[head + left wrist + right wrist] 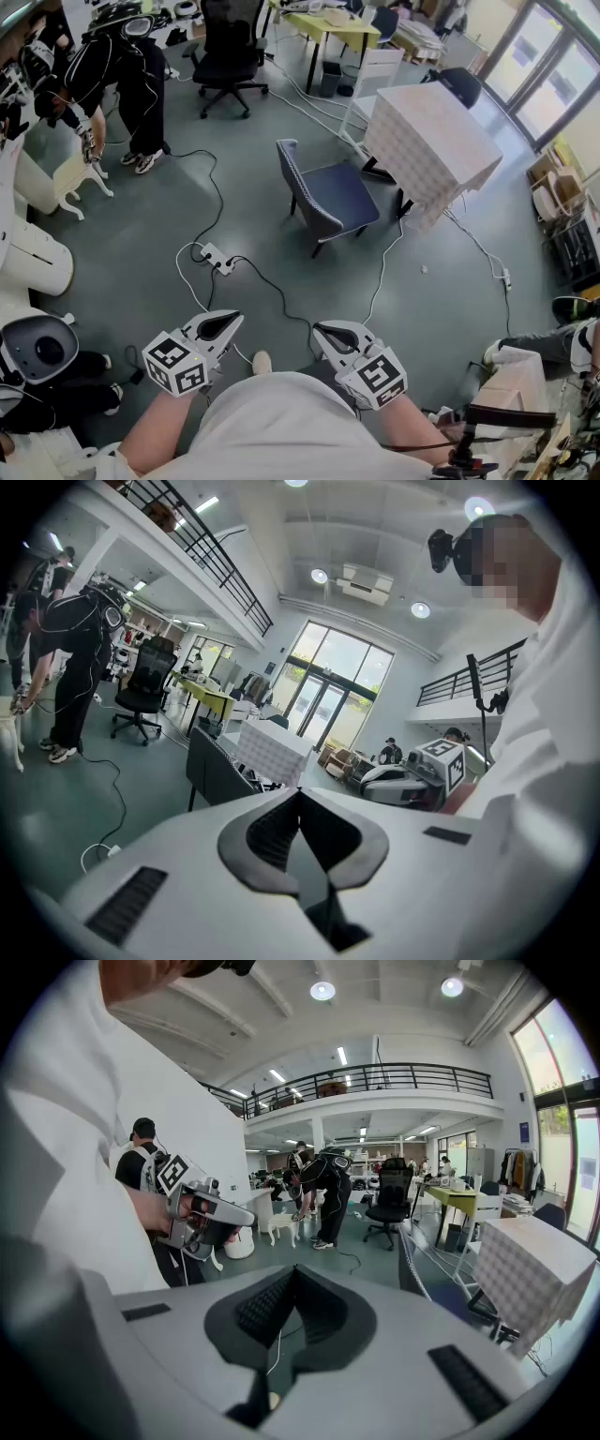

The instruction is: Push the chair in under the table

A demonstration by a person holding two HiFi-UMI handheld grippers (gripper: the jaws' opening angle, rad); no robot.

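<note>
The chair [328, 197], with a dark blue seat and a grey back, stands on the grey floor a short way from the table [431, 141], which wears a white checked cloth; its seat faces the table. Both grippers hover close to my body, far from the chair. My left gripper [234, 320] and right gripper [322, 330] are shut with nothing between the jaws. The left gripper view shows its own closed jaws [300, 795], the chair [214, 766] and the table [272, 752] beyond. In the right gripper view, its closed jaws [293, 1274] point towards the chair [407, 1260] and table [534, 1260].
A power strip [217, 258] and several cables lie on the floor between me and the chair. A black office chair [228, 52] and a yellow-green desk [328, 23] stand at the back. A person [112, 66] bends at far left; another sits at lower left [37, 366].
</note>
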